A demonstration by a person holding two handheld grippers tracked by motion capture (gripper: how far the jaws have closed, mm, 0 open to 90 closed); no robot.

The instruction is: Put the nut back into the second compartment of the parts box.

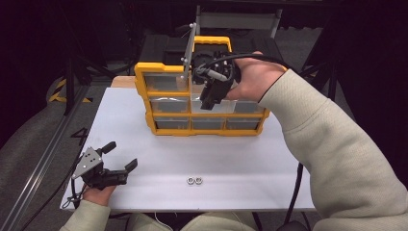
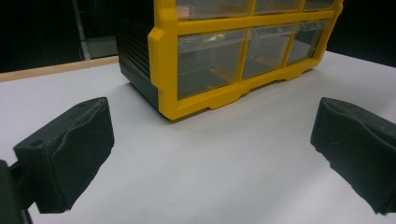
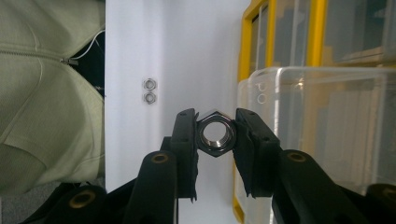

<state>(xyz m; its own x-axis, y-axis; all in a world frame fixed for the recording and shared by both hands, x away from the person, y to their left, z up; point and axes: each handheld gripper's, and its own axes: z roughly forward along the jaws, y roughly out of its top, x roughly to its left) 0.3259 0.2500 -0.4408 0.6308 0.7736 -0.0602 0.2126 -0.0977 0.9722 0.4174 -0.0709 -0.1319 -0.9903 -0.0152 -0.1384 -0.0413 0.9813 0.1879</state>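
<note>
The right claw (image 3: 215, 135) pinches a steel hex nut (image 3: 215, 136), bore facing the camera, just beside the pulled-out clear plastic drawer (image 3: 322, 121) of the yellow organiser (image 1: 202, 96). The left claw (image 1: 120, 156) rests wide apart and empty on the white table (image 1: 231, 159), far from it.

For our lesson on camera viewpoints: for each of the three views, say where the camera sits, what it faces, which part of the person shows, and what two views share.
High view: above the person's side, looking forward and down at the white table; both forearms, left gripper, right gripper.
Left gripper view: low on the left gripper, facing the yellow drawer organizer; open jaws.
Right gripper view: on the right gripper, looking down past a held hex nut; pale sleeve.
Shared: high and right gripper views both show two loose nuts.
</note>
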